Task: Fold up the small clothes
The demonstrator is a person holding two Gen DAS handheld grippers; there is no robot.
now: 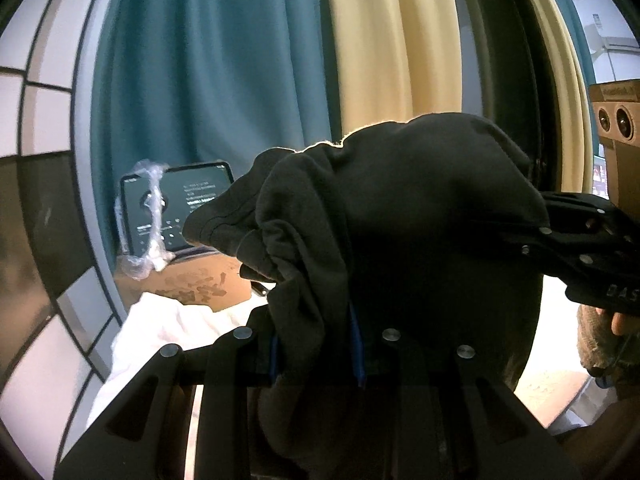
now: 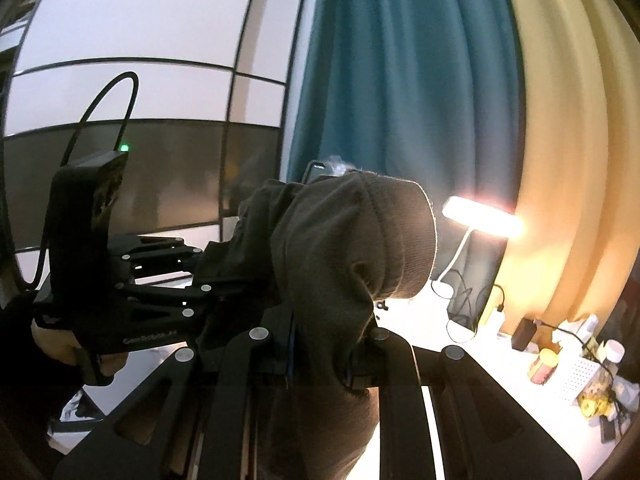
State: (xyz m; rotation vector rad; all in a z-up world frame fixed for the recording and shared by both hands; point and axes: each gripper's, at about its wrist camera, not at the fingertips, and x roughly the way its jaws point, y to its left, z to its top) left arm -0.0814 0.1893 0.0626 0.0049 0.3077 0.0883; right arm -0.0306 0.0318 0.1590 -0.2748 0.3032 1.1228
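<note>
Left fingers (image 1: 316,344) and right fingers (image 2: 320,356) pinching dark garment (image 1: 400,208) edges, lifted

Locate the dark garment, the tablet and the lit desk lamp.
dark garment (image 1: 420,208): left wrist view, bunched middle.
tablet (image 1: 200,196): left wrist view, screen.
desk lamp (image 2: 482,220): right wrist view, glowing bar.

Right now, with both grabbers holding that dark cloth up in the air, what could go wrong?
The dark garment hangs bunched between the left gripper and right gripper, so it might fold crooked. Swinging it could knock the lit lamp or the bottles nearby.
</note>
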